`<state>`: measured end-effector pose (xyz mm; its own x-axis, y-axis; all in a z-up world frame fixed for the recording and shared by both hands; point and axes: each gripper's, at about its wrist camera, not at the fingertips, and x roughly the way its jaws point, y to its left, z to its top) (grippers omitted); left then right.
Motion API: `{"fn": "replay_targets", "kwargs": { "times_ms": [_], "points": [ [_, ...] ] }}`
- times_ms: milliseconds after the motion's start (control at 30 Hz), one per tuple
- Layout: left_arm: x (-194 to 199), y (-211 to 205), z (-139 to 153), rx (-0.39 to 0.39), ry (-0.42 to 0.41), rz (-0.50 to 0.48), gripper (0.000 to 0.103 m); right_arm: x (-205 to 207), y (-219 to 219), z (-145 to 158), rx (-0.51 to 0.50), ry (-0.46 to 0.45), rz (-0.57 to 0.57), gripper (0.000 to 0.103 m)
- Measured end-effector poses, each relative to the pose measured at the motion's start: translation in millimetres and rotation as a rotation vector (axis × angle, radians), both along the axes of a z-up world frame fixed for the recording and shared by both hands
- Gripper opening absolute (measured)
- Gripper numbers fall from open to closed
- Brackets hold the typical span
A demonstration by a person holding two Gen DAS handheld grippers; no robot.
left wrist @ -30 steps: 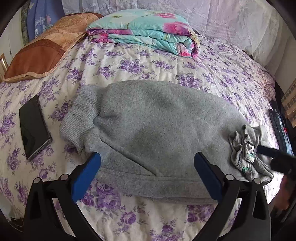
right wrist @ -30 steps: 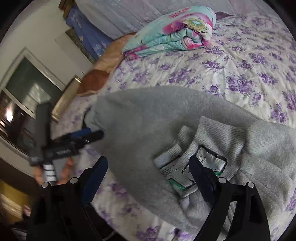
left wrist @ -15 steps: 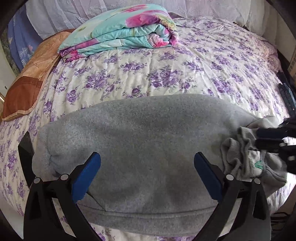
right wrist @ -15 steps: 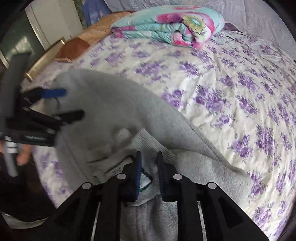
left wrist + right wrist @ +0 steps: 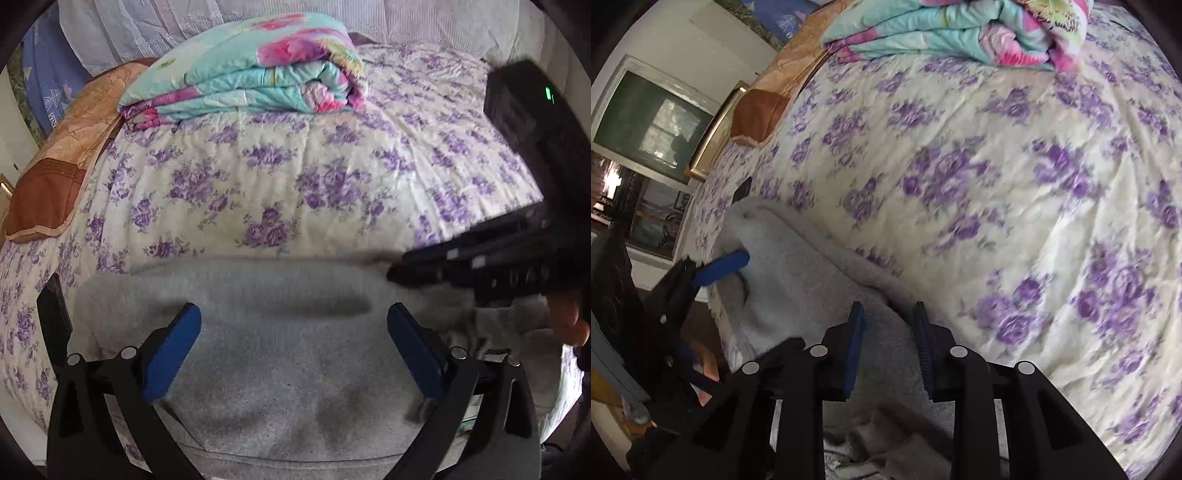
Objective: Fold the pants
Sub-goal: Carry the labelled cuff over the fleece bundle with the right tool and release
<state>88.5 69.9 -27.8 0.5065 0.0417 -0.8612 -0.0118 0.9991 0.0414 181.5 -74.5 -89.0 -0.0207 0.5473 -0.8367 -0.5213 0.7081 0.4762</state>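
Mid-fold: grey pants on the bed near its front edge
right gripper jaws closing on a fold of pants fabric; left gripper jaws wide, empty, over the pants; next probably carry pinched end across, keep layers together

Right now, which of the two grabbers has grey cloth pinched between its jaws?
The right gripper: its jaws are closing narrowly on a fold of the grey pants. The left gripper hovers over them, jaws spread wide.

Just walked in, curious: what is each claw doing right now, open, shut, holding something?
Left claw: open wide over the grey pants, holding nothing.
Right claw: closing on a fold of the pants.
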Motion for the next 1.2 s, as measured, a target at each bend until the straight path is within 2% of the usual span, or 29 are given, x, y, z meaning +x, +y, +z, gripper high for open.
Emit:
{"fn": "replay_targets", "kwargs": {
  "times_ms": [100, 133, 200, 267, 400, 467, 633, 733, 800, 833, 900, 967, 1000, 1067, 1133, 1200],
  "points": [
    [11, -5, 8, 0.105, -0.073, 0.048, 0.099, -22, -10, 0, 0.018, -0.001, 0.022, 0.029],
    [18, -6, 3, 0.143, -0.062, 0.061, 0.099, -25, -13, 0, 0.022, -0.007, 0.018, 0.03],
    [31, -8, -17, 0.19, 0.017, 0.057, 0.099, -27, -18, 0, 0.036, -0.002, 0.006, 0.03],
    [31, -7, -35, 0.201, 0.056, 0.045, 0.099, -21, -24, -1, 0.06, 0.037, -0.018, 0.033],
    [13, 3, -40, 0.165, 0.022, 0.036, 0.099, -3, -27, -4, 0.106, 0.135, -0.069, 0.042],
    [9, 6, -40, 0.14, 0.021, 0.045, 0.099, -1, -12, -4, 0.083, 0.133, -0.054, 0.048],
    [2, 6, -29, 0.122, -0.003, 0.058, 0.098, 6, 24, -13, -0.01, 0.136, -0.05, 0.047],
    [-14, 5, -19, 0.123, -0.053, 0.047, 0.098, 8, 27, -11, -0.01, 0.105, -0.066, 0.033],
    [-26, 5, -18, 0.118, -0.049, 0.015, 0.098, 12, 20, -14, 0.019, 0.116, -0.09, 0.027],
    [-29, 7, -20, 0.103, -0.03, -0.011, 0.098, 15, 14, -11, 0.045, 0.115, -0.112, 0.023],
    [-27, 16, -38, 0.06, 0.071, -0.032, 0.098, 22, 5, 0, 0.117, 0.068, -0.179, 0.02],
    [-19, 37, -67, 0.005, 0.176, 0.027, 0.099, 28, -5, 14, 0.193, 0.035, -0.24, 0.013],
    [-20, 44, -71, -0.028, 0.158, 0.035, 0.099, 30, -4, 15, 0.203, 0.025, -0.24, 0.013],
    [-24, 39, -68, 0.012, 0.138, 0.022, 0.099, 36, 1, 5, 0.128, -0.028, -0.263, 0.012],
    [-25, 35, -68, 0.042, 0.133, 0.024, 0.099, 54, 2, -21, 0.079, 0.038, -0.29, 0.011],
    [-24, 35, -68, 0.05, 0.13, 0.022, 0.099, 59, 3, -32, 0.055, 0.042, -0.287, 0.011]
  ]
}}
